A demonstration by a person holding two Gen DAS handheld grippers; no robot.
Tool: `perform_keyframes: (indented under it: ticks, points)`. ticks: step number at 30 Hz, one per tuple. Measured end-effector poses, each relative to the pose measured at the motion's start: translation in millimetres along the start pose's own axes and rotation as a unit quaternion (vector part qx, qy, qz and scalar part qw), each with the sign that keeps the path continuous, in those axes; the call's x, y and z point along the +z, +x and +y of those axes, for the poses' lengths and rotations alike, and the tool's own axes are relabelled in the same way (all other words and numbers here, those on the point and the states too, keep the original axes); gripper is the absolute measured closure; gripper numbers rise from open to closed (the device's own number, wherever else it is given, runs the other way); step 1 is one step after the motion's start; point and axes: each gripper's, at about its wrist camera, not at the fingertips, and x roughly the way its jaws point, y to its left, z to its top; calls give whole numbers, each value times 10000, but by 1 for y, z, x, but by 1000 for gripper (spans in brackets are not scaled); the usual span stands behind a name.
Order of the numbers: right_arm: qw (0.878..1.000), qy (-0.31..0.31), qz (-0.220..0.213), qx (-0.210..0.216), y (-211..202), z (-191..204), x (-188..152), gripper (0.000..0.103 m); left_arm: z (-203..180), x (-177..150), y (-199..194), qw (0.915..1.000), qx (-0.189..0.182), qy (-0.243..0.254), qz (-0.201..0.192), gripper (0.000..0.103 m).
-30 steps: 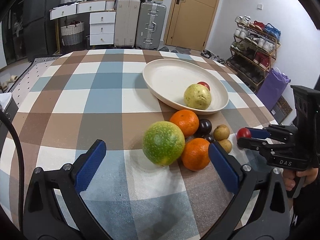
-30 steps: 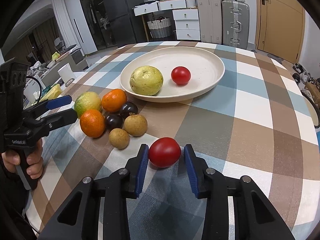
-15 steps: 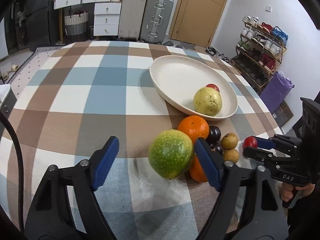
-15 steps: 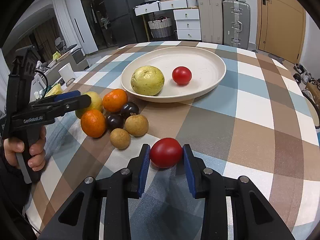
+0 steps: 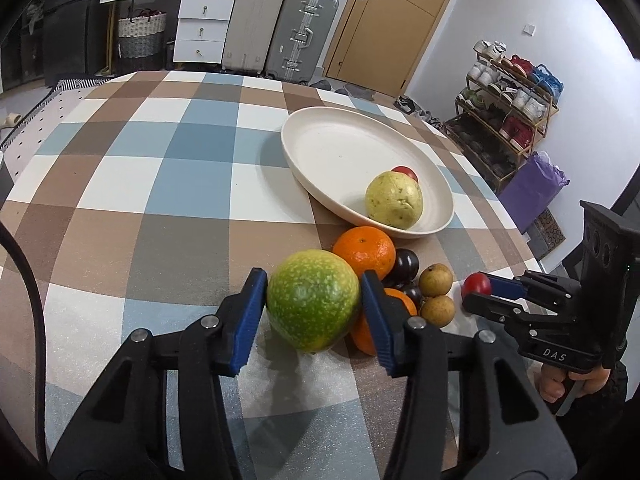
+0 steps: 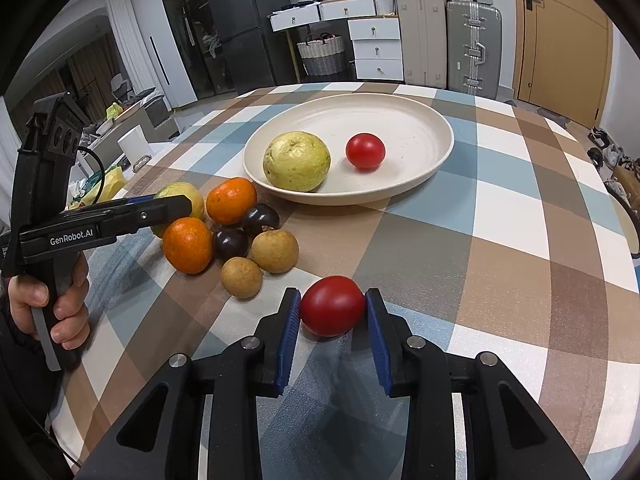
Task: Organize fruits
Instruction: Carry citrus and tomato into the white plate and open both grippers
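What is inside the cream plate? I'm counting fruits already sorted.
In the cream plate lie a yellow-green guava and a small red tomato. Nothing else shows; any spot directly behind the guava is hidden.

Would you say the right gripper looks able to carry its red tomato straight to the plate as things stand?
Probably yes. The right gripper is shut on the red tomato, and only bare tablecloth lies between it and the plate. The loose fruit pile sits off to the left, and the plate's right half is free.
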Motion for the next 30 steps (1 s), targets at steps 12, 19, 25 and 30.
perform_keyframes:
  ticks: [12,19,25,30]
  points:
    - [9998,52,-182,6,-8,0,4,70,-3,6,-20,9994,-161,-22,-294,58]
    - [9993,106,-364,15,-13,0,8,70,-10,13,-24,9991,-171,40,-394,58]
    - [9983,198,-556,-5,-18,-3,17,70,-19,20,-17,9989,-78,169,-429,58]
    - [9976,291,-635,1,-18,-5,26,70,-24,30,-13,9985,-47,278,-477,58]
